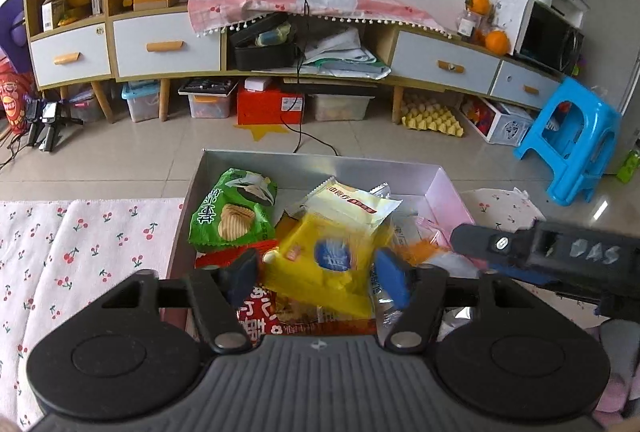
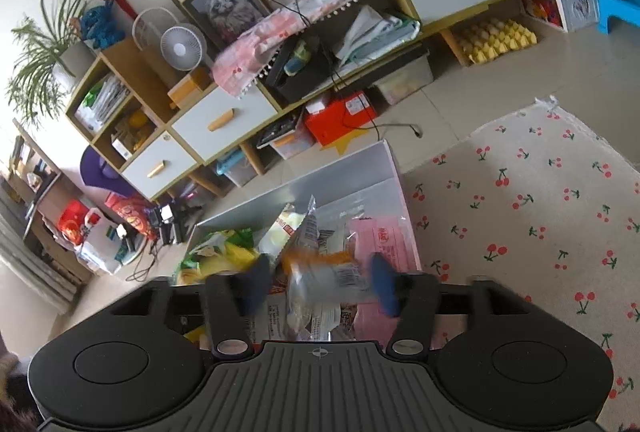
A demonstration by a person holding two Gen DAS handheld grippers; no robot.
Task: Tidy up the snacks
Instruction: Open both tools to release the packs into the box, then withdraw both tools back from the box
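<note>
An open box (image 1: 320, 161) with grey and pink walls stands on the table and holds several snack packets. Among them are a green crisp bag (image 1: 232, 211), a pale yellow packet (image 1: 352, 203) and a red packet (image 1: 260, 316). My left gripper (image 1: 318, 274) is open over the box, with a blurred yellow packet (image 1: 320, 256) loose between its blue pads. My right gripper (image 2: 320, 282) is open over the same box (image 2: 320, 183). A blurred clear packet with orange print (image 2: 324, 272) lies between its fingers, above a pink packet (image 2: 384, 244). The right gripper's black body (image 1: 560, 252) shows in the left wrist view.
A cherry-print tablecloth (image 1: 80, 252) covers the table on both sides of the box (image 2: 540, 211). Beyond the table are a tiled floor, a long low cabinet (image 1: 168, 47) with storage boxes under it, and a blue plastic stool (image 1: 572, 139).
</note>
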